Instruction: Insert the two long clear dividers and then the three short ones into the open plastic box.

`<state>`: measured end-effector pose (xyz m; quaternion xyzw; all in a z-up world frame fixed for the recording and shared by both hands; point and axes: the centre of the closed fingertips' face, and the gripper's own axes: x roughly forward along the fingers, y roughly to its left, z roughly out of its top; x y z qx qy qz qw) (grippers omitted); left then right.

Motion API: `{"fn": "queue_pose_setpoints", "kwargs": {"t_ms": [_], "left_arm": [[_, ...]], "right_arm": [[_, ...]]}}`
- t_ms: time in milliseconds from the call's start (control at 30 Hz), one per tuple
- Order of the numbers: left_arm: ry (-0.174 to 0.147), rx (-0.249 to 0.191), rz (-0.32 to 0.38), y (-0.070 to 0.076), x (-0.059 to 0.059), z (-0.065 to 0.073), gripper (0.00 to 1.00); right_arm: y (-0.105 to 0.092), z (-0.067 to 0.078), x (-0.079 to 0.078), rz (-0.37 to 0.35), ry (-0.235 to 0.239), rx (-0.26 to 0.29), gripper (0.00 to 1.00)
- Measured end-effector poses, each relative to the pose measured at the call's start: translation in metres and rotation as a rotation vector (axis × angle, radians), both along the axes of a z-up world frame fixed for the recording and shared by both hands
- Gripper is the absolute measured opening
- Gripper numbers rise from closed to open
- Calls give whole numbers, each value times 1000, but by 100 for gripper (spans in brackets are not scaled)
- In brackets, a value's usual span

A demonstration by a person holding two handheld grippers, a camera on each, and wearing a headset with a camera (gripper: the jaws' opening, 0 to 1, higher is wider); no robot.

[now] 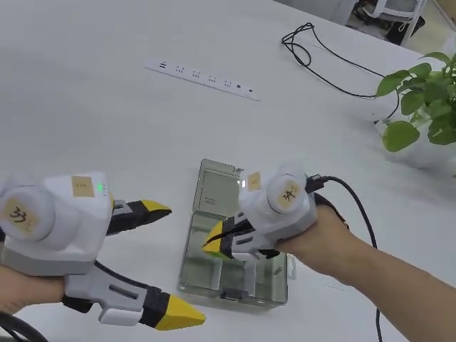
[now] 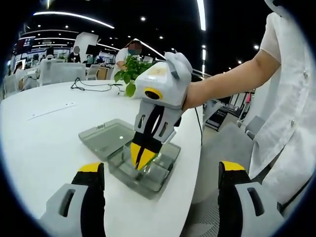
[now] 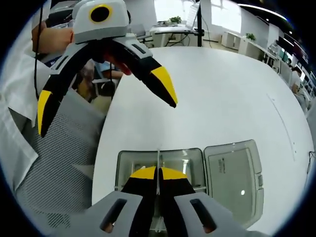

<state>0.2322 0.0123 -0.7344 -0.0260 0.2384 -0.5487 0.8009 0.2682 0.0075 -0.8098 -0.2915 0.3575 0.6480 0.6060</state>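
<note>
Plastic box (image 1: 187, 271) on the table (image 1: 107, 128), near its front edge; the open lid (image 1: 214, 187) lies flat behind the tray. The right claw (image 1: 211, 242) reaches into the tray from the right, with a clear divider (image 3: 158, 160) upright between its tips. The left claw (image 1: 174, 263) hangs left of the box, apart from it. Farther back lies a power strip (image 1: 203, 77); a cable (image 1: 320, 53) loops behind and to the right; a potted plant (image 1: 420, 100) stands at the right edge.

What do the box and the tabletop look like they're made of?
The box: clear, grey-tinted plastic, glossy; the tabletop shows through its lid and light glints off it. The tabletop: smooth white with a soft sheen, probably laminate, but the look leaves it open.
</note>
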Motion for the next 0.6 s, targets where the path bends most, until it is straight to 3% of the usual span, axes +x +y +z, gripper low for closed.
{"fn": "queue_pose_setpoints", "kwargs": {"t_ms": [600], "left_arm": [[-6,1,-1,1,2,2,98]], "right_arm": [[0,-11,-1,37,-31,-85,2]]}}
